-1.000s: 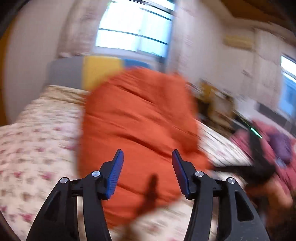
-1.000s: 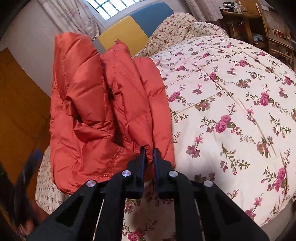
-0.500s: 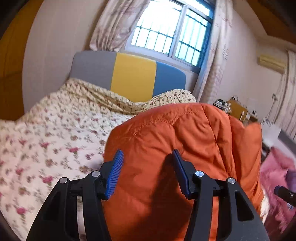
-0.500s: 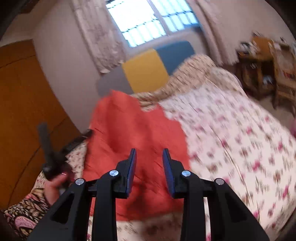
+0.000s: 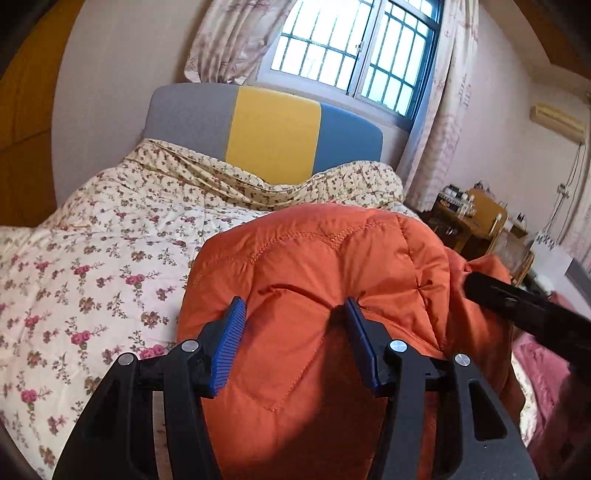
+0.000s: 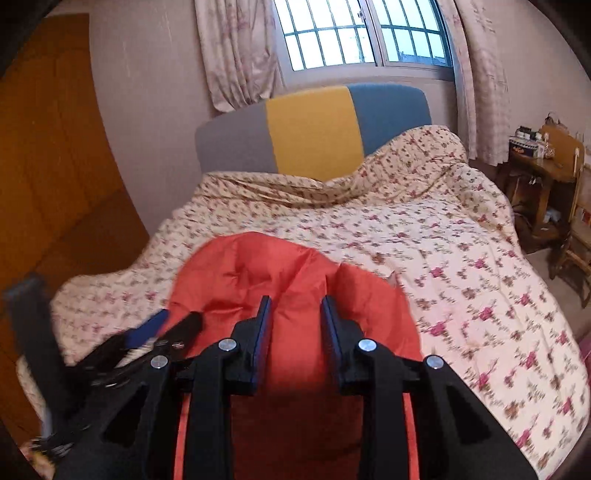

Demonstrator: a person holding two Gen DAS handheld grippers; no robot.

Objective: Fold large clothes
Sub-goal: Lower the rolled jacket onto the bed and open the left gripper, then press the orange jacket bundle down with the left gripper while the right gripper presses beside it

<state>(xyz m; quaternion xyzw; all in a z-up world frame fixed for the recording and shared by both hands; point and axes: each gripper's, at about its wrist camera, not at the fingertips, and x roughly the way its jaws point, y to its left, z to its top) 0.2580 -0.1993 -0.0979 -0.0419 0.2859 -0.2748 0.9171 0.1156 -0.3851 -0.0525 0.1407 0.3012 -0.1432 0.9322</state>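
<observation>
An orange padded jacket (image 5: 325,273) lies bunched in a folded heap on the near part of the floral bedspread (image 5: 92,258); it also shows in the right wrist view (image 6: 280,280). My left gripper (image 5: 293,314) is open, its blue pads on either side of a jacket fold, holding nothing. My right gripper (image 6: 295,310) is open just above the jacket's near part. The left gripper (image 6: 162,328) appears blurred at the left of the right wrist view. The right gripper's black body (image 5: 524,306) crosses the right of the left wrist view.
The bed has a grey, yellow and blue headboard (image 6: 314,129) under a barred window (image 6: 365,33). An orange wooden wardrobe (image 6: 48,177) stands left of the bed. A wooden table and chair (image 6: 546,177) stand at the right. Pink cloth (image 5: 543,373) lies right of the bed.
My right gripper let go of the jacket and opened. The jacket dropped from held up to lying on the bed. Both grippers swung to face the headboard.
</observation>
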